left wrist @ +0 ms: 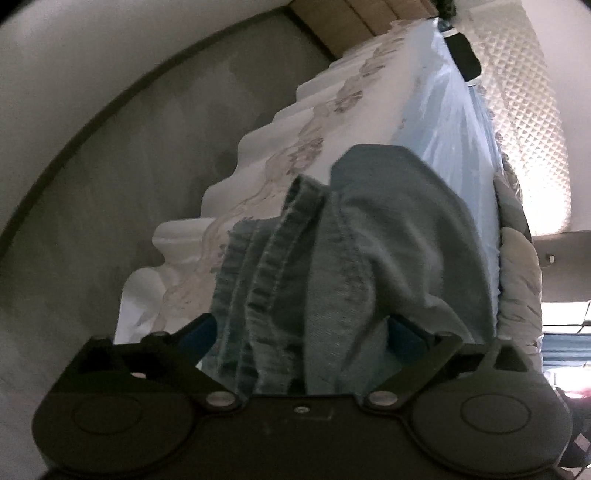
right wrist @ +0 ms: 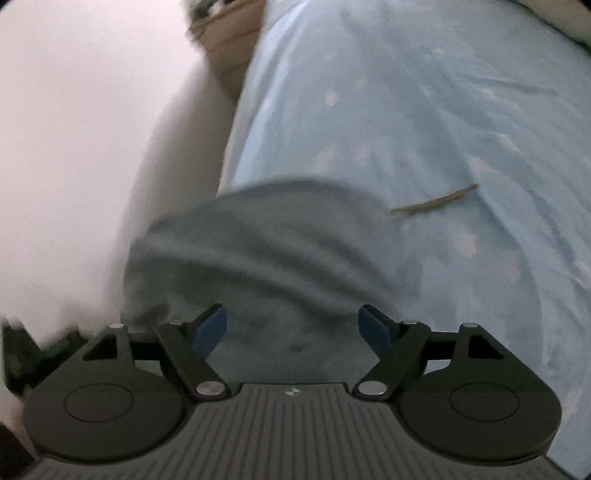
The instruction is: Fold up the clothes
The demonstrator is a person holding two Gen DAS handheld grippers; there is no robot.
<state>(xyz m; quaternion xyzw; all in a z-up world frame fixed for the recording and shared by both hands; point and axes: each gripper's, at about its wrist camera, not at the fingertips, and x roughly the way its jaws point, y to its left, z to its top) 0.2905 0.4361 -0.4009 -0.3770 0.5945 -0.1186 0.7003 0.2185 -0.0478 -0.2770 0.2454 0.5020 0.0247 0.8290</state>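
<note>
Blue-grey denim jeans [left wrist: 332,236] hang bunched over the edge of a bed with a light blue sheet [left wrist: 450,122]. In the left wrist view their seamed hems run down between the fingers of my left gripper [left wrist: 301,328], which stands open and wide around the folds. The right wrist view is blurred. There the same grey-blue garment [right wrist: 258,251] lies on the sheet [right wrist: 424,110] just ahead of my right gripper [right wrist: 293,328]. That gripper is open, with the cloth's near part between its blue pads [right wrist: 210,328].
A white frilled valance [left wrist: 258,166] with pale embroidery hangs down the bed's side above a grey floor [left wrist: 129,184]. A pale grey bundle [left wrist: 517,277] lies at the bed's right. A thin brown strand [right wrist: 432,203] rests on the sheet. Cardboard boxes [right wrist: 229,33] stand beyond the bed.
</note>
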